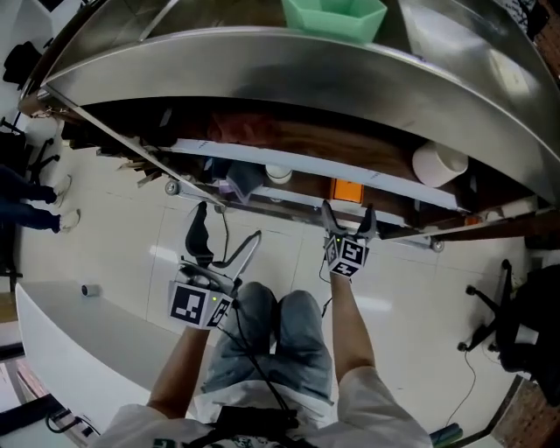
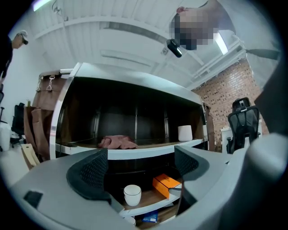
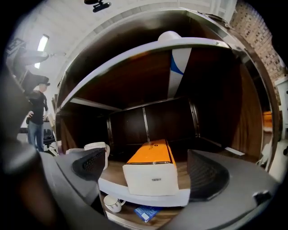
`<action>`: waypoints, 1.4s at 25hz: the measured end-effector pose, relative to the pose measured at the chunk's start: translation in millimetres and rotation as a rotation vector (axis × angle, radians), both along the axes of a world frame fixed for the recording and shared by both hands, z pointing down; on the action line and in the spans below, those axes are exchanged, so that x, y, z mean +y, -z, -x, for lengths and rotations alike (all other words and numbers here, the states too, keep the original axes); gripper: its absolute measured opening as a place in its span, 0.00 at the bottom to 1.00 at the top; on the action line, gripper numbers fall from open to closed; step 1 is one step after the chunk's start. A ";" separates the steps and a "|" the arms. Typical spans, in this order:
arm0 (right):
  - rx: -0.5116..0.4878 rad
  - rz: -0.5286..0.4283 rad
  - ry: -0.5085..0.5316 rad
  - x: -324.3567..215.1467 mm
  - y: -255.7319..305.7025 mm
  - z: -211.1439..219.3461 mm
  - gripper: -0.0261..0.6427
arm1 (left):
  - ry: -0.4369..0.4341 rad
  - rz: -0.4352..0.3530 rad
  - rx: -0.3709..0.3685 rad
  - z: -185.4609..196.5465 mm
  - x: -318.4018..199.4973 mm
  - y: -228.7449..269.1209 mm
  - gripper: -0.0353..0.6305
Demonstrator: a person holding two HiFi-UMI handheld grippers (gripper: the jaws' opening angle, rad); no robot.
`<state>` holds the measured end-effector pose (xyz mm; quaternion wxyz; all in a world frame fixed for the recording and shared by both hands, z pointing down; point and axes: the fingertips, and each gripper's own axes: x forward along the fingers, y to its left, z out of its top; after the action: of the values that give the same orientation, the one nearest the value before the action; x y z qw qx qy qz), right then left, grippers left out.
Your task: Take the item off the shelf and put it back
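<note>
Shelf [image 3: 145, 192], wood boards with white front edges. Box [image 3: 150, 167], orange top and white end: lies end-on at the front of the middle board, a cup [image 3: 96, 152] just beside it.

Right gripper [image 3: 148, 170]: released, jaws wide apart, one to either side of the box end, neither touching it.

Left gripper [image 2: 139, 167]: released, empty, held back from the shelf.

Upper board: pink cloth [image 2: 118, 142], white roll [image 2: 185, 133].

Top: green bin [image 1: 334, 17].

Lowest board: mug [image 3: 112, 203], blue packet [image 3: 145, 212].
</note>
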<state>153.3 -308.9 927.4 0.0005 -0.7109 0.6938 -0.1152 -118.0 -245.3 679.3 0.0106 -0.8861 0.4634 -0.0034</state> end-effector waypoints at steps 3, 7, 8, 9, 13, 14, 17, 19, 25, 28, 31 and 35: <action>0.013 0.033 0.004 -23.4 -15.2 -1.6 0.91 | 0.006 0.014 -0.007 2.7 0.6 -10.5 0.72; 0.058 0.059 0.014 -43.4 -31.7 -7.4 0.91 | 0.007 0.014 -0.008 0.3 0.0 -19.7 0.72; 0.072 0.058 0.022 -48.5 -32.1 -6.8 0.91 | 0.006 0.011 -0.009 -0.3 -0.5 -20.6 0.72; 0.088 0.059 0.027 -53.2 -33.1 -5.6 0.91 | 0.008 0.008 -0.009 -0.2 -1.0 -21.2 0.72; 0.110 0.105 0.016 -61.1 -30.0 -3.9 0.74 | 0.021 0.013 0.000 2.7 0.5 -22.4 0.72; 0.101 0.117 0.011 -60.1 -28.8 -6.3 0.71 | 0.023 0.016 0.000 3.3 2.0 -21.6 0.72; 0.082 0.123 0.021 -51.1 -19.7 -9.2 0.67 | 0.032 0.027 0.005 6.5 5.4 -14.0 0.72; 0.091 0.116 0.051 -42.0 -2.3 -2.7 0.67 | 0.037 0.041 0.009 8.1 7.5 -5.2 0.72; 0.065 0.162 0.086 8.4 37.5 11.8 0.67 | 0.028 0.076 0.010 5.5 19.3 41.5 0.72; 0.048 0.204 0.094 46.7 58.6 16.9 0.67 | 0.023 0.101 0.029 3.2 28.0 74.1 0.72; 0.027 0.233 0.090 91.9 93.5 23.6 0.67 | 0.020 0.137 0.041 4.1 40.8 107.9 0.72; 0.022 0.221 0.123 148.2 165.9 35.5 0.67 | -0.004 0.131 -0.013 13.4 61.2 133.9 0.72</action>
<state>117.8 -160.7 761.5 -0.0924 -0.6638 0.7192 -0.1830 -131.4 -184.2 545.5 -0.0443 -0.8857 0.4605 -0.0396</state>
